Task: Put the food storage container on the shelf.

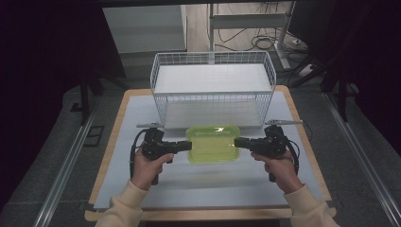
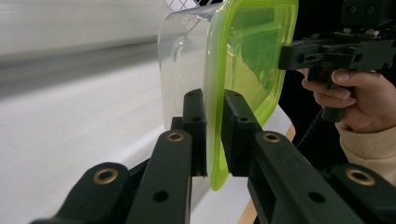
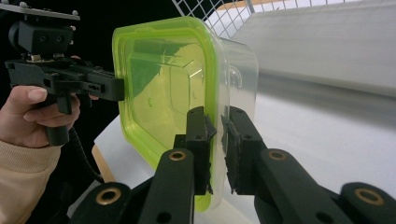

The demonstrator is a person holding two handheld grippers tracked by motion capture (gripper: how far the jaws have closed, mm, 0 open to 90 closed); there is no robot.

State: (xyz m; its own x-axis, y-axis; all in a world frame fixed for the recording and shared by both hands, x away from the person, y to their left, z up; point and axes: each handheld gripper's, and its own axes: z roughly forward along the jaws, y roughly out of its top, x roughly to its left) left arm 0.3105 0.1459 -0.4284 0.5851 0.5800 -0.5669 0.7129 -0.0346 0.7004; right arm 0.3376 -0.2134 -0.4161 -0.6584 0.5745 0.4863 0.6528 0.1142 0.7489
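2 grippers — left gripper (image 1: pixel 189 144), right gripper (image 1: pixel 236 142) — each clamp 1 green-lidded container (image 1: pixel 213 143); 1 wire basket (image 1: pixel 213 87) behind.

We cannot see inside the box (image 1: pixel 212 143) under its green lid (image 1: pixel 213 141), and the table's (image 1: pixel 198 189) near edge and both sleeves (image 1: pixel 124 208) are cropped.
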